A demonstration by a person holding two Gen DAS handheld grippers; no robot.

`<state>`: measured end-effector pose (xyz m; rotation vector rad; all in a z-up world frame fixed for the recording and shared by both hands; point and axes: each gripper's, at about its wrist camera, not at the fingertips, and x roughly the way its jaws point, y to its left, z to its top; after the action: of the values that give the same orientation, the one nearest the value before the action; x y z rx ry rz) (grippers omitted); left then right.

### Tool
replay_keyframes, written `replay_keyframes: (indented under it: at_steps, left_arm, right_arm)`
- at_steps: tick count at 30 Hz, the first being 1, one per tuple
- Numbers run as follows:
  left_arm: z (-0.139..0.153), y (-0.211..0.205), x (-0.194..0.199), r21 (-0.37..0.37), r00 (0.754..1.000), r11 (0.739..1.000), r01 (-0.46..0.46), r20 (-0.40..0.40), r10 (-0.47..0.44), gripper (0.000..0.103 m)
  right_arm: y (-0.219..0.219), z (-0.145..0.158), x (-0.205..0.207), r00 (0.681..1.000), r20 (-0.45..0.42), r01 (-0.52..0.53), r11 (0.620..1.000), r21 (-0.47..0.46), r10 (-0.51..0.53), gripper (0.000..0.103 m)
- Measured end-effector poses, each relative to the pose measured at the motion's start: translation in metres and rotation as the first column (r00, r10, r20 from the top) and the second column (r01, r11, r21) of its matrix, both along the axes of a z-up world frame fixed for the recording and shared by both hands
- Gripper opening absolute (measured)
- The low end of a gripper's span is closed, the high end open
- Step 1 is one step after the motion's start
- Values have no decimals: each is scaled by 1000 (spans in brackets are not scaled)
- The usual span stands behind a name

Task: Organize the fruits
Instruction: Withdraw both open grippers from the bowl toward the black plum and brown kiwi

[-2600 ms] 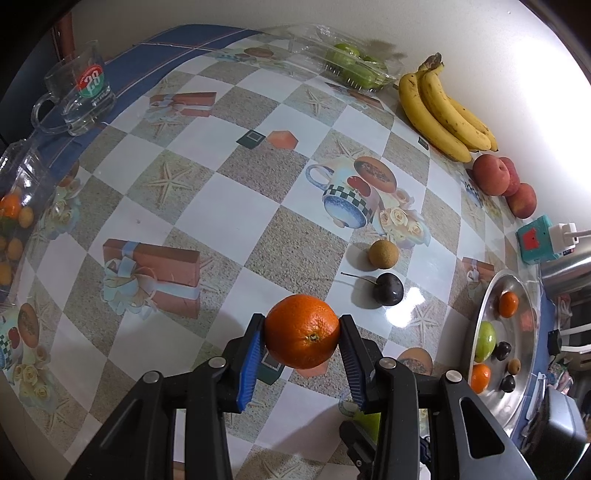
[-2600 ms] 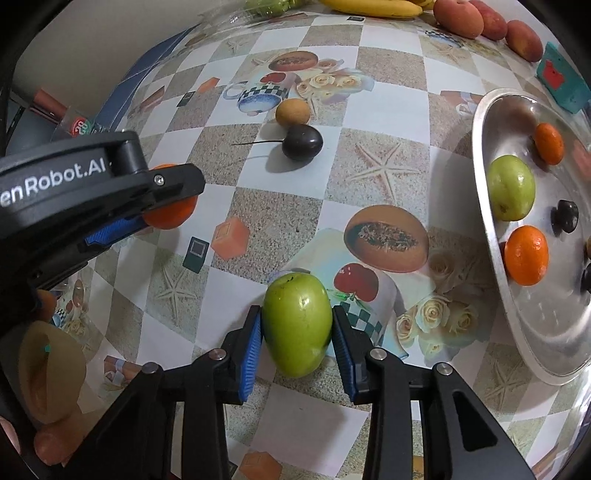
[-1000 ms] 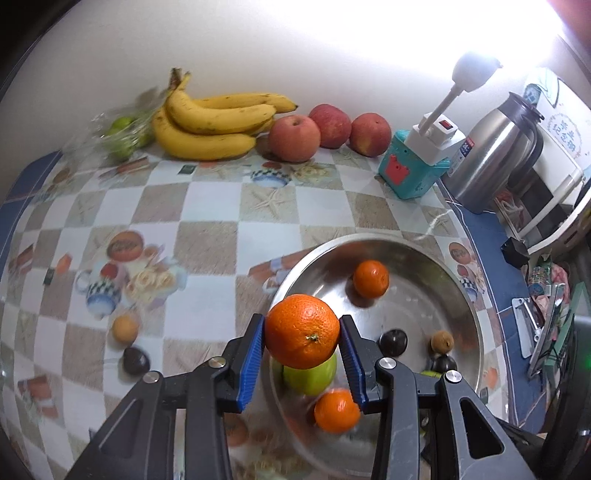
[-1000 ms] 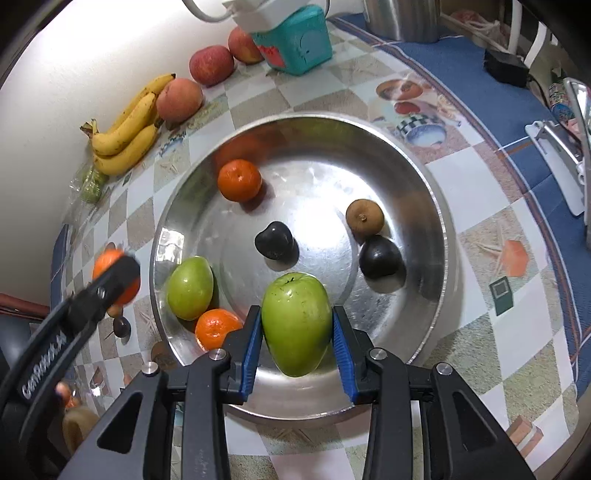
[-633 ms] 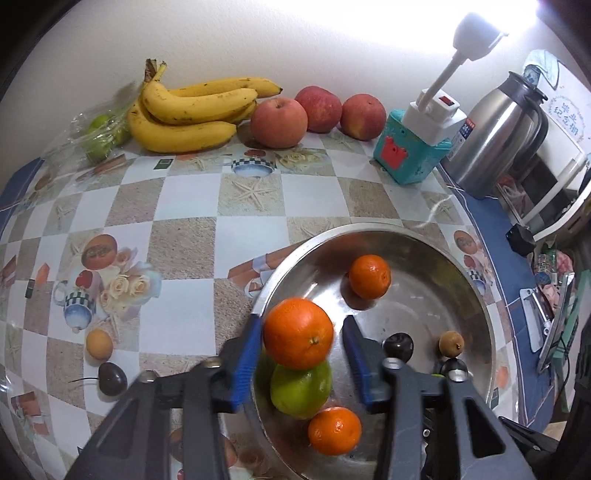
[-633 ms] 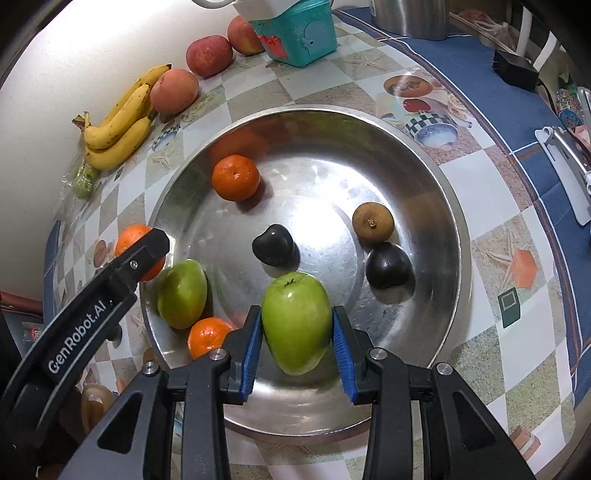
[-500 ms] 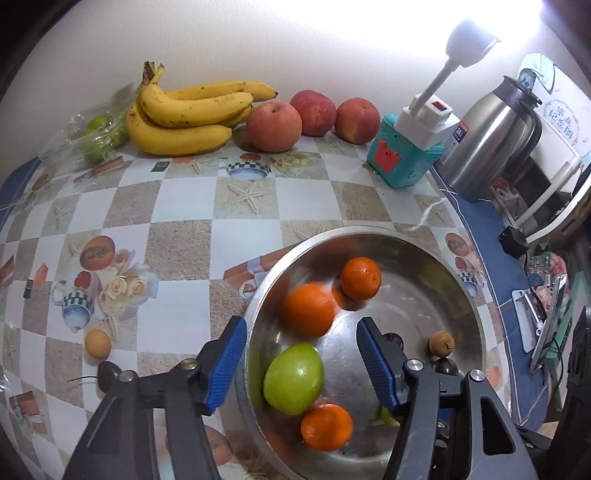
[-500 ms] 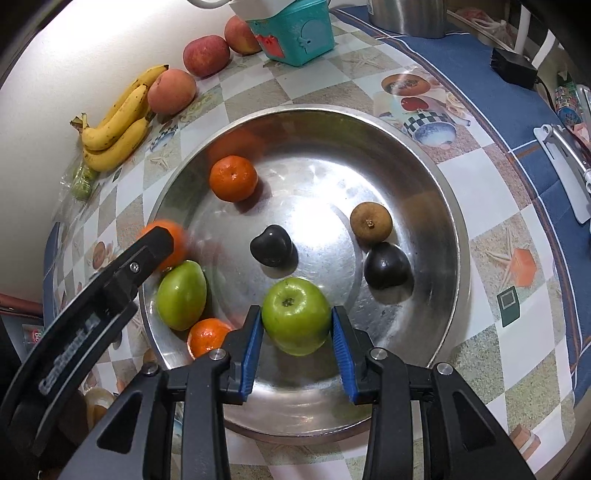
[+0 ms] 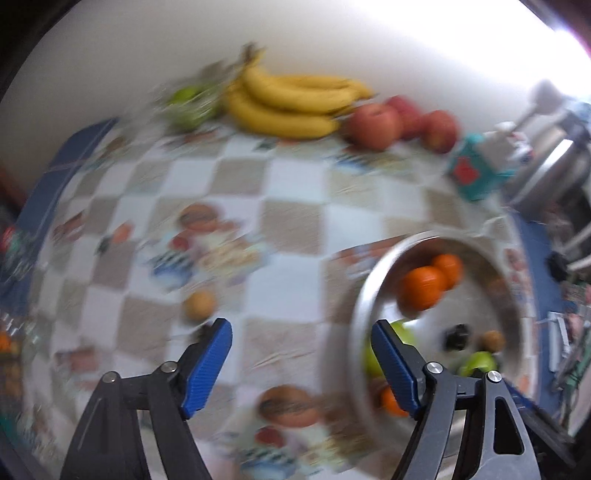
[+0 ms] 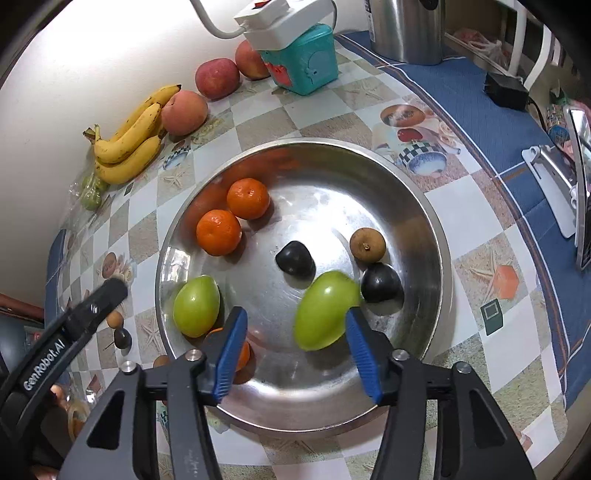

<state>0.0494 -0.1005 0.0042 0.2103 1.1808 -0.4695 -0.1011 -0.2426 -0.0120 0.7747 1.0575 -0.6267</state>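
Observation:
The steel bowl (image 10: 439, 258) holds two oranges (image 10: 218, 232), a green fruit (image 10: 195, 312) on its left side, two dark plums (image 10: 295, 260) and a small brown fruit (image 10: 367, 243). My right gripper (image 10: 295, 321) hangs over the bowl's near side, its jaws opening. A second green fruit (image 10: 325, 310), blurred, lies loose in the bowl between them, close to the right pad. My left gripper (image 9: 301, 332) is over the tablecloth left of the bowl (image 9: 369, 295), jaws opening, nothing between them. Its finger (image 10: 110, 291) shows beside the bowl. This view is blurred.
Bananas (image 10: 129, 144), red apples (image 10: 217, 77), a teal box (image 10: 306, 62) carrying a power strip and a steel kettle (image 10: 406, 29) line the wall. A small brown fruit (image 9: 199, 304) and a dark cherry (image 10: 122, 338) lie on the cloth left of the bowl.
The left gripper let the orange drop into the bowl, opened wide and swung left over the cloth. The right gripper opened, and the green fruit slipped down toward the right.

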Motion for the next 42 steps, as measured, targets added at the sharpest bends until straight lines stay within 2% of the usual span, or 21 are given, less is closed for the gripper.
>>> replay_keyframes:
  at_steps: [2,4,9,10,12,18,21,34,42]
  left_arm:
    - [-9,12,6,39,999,999,-33,-17,33,84]
    - [-17,24,10,68,997,996,-61,-34,64,86]
    - [-25,41,15,96,993,989,-113,-34,117,100]
    - [-24,42,14,99,993,988,-115,-28,118,102]
    - [-23,45,14,103,993,988,-115,-18,117,102]
    - [-15,56,9,101,991,986,-130,16,129,103]
    - [-14,59,9,101,992,987,-124,19,123,103]
    - [-10,71,14,97,989,985,-144,29,142,103]
    - [-3,91,27,67,976,974,-218,30,217,103]
  right_arm:
    - [2,1,2,1000,-3,-9,1000,-4,9,60]
    - [3,1,4,1000,-10,-16,1000,-11,15,70]
    - [9,3,11,999,-24,-42,999,-34,41,72]
    - [11,4,13,998,-28,-50,998,-40,49,77]
    - [14,5,16,997,-39,-69,996,-60,67,80]
    - [26,10,25,993,-46,-116,988,-102,112,80]
    - [30,11,28,991,-52,-127,985,-116,122,88]
    - [39,10,37,988,-53,-152,982,-116,147,88]
    - [54,4,48,978,-72,-203,974,-103,196,88]
